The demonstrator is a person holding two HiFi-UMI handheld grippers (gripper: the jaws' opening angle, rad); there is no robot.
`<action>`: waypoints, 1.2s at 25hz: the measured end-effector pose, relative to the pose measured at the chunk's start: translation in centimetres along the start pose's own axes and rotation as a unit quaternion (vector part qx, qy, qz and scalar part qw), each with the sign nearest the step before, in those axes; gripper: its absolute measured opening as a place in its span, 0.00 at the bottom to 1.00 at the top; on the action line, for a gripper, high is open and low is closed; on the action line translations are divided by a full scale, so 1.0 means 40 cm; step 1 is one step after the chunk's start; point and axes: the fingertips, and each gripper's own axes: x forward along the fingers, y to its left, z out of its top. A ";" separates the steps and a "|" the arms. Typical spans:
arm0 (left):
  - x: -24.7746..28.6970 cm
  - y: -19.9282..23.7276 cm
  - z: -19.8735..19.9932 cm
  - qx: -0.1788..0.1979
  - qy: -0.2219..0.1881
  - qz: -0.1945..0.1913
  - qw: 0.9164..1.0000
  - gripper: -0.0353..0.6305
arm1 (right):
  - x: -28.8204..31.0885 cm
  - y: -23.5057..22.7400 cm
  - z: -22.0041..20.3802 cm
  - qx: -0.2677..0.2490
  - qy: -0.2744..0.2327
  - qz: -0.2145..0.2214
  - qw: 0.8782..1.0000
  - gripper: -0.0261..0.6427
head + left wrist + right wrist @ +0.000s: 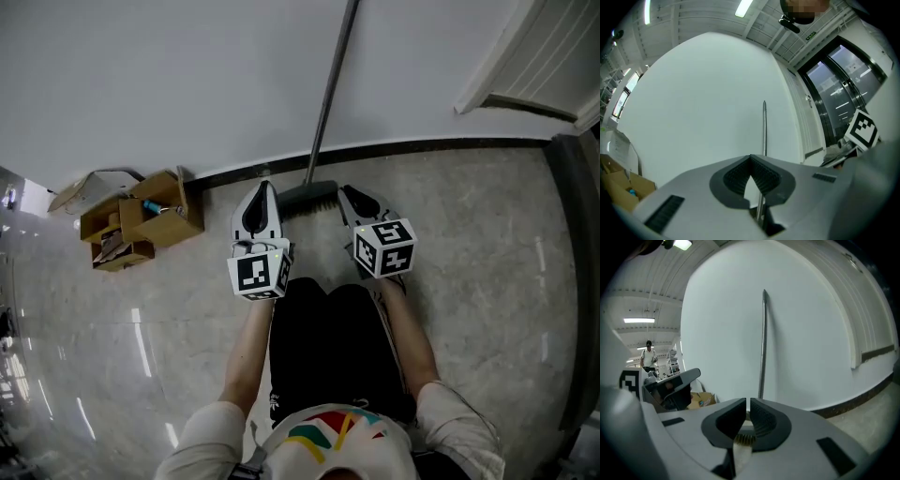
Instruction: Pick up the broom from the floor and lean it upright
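The left gripper point(751, 158) has its jaws together, tips meeting with nothing between the ribbed pads; the metal rod seen through the gap under the tips is the broom handle point(764, 126) standing beyond them, not in the grip. The right gripper point(746, 401) has its jaws almost together, a thin slit showing between the tips and nothing clamped there, with pale bristles point(745, 439) visible just below and past the pads. In the head view the left gripper point(264, 189) and the right gripper point(346, 193) point away from the person, side by side and near each other, each with its marker cube at the rear. The broom point(327, 105) stands upright between them and a little beyond their tips. Its dark head point(307, 199) rests on the floor point(487, 262) against the dark baseboard point(450, 148), and its handle leans on the white wall point(187, 75). The right gripper's tip lies just beside the right end of the head; whether it touches cannot be told. The person's bare forearms run back from the grippers over dark trousers. To the left along the wall sit open cardboard boxes point(141, 225), well apart from the broom. A white frame point(525, 56) juts out at the upper right.
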 end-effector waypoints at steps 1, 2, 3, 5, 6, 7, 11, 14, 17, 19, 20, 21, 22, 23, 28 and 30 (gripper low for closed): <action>-0.003 0.002 -0.027 -0.001 0.009 0.002 1.000 0.12 | 0.011 0.002 -0.033 0.007 0.015 0.010 1.000 0.08; -0.010 0.006 -0.046 -0.004 0.020 0.008 1.000 0.12 | 0.017 0.007 -0.062 0.012 0.033 0.016 0.999 0.06; -0.023 0.009 -0.053 -0.010 0.030 0.016 0.999 0.12 | 0.013 0.014 -0.086 0.015 0.054 0.020 0.998 0.06; -0.033 0.013 -0.018 -0.014 0.042 0.035 0.998 0.12 | -0.010 0.028 -0.094 0.006 0.095 0.024 0.995 0.06; -0.024 0.012 0.023 -0.010 0.040 0.042 0.998 0.12 | -0.024 0.029 -0.071 -0.014 0.110 0.022 0.994 0.06; -0.014 0.007 0.072 -0.003 0.037 0.046 0.998 0.12 | -0.046 0.026 -0.034 -0.038 0.120 0.015 0.992 0.06; -0.008 -0.042 0.319 0.028 0.063 0.034 0.997 0.12 | -0.199 0.028 0.205 -0.070 0.120 -0.017 0.990 0.06; 0.011 -0.091 0.602 0.022 0.081 0.027 0.996 0.12 | -0.338 0.064 0.448 -0.037 0.130 -0.019 0.991 0.06; 0.029 -0.154 0.907 0.018 0.091 0.019 0.996 0.12 | -0.494 0.130 0.696 -0.003 0.135 -0.011 0.991 0.06; 0.038 -0.200 1.099 0.007 0.086 0.020 0.996 0.12 | -0.597 0.174 0.852 0.007 0.133 -0.005 0.991 0.06; 0.035 -0.218 1.178 0.008 0.089 0.020 0.996 0.12 | -0.646 0.196 0.921 0.008 0.131 -0.003 0.991 0.06; 0.025 -0.235 1.247 0.009 0.090 0.018 0.996 0.12 | -0.693 0.218 0.980 0.008 0.128 -0.003 0.992 0.06; 0.011 -0.251 1.305 0.009 0.089 0.016 0.996 0.12 | -0.739 0.239 1.026 0.006 0.124 -0.005 0.992 0.06; -0.005 -0.267 1.353 0.010 0.085 0.013 0.996 0.12 | -0.780 0.256 1.059 0.004 0.120 -0.006 0.993 0.06; -0.083 -0.314 1.435 0.007 0.077 -0.006 0.997 0.12 | -0.886 0.303 1.101 0.005 0.105 -0.021 0.994 0.06; -0.117 -0.322 1.439 0.005 0.081 -0.009 0.997 0.12 | -0.911 0.320 1.095 -0.001 0.105 -0.025 0.994 0.06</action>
